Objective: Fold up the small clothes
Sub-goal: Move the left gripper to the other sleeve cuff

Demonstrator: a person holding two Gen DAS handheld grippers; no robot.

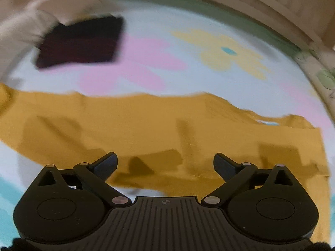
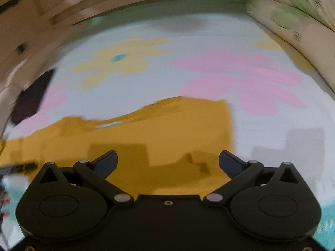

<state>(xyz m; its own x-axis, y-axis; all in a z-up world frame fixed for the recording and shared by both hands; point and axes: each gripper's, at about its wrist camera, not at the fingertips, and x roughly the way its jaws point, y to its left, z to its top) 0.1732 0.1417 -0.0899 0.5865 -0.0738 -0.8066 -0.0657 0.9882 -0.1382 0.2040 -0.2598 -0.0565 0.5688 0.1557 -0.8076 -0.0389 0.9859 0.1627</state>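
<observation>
Both tongs, left (image 1: 165,163) and right (image 2: 168,162), are standing spread wide with nothing between them, hanging over a mustard garment (image 1: 136,125) that is lying flat on a flowered sheet (image 1: 188,21). A dark folded cloth (image 1: 81,44) is lying well apart.
</observation>
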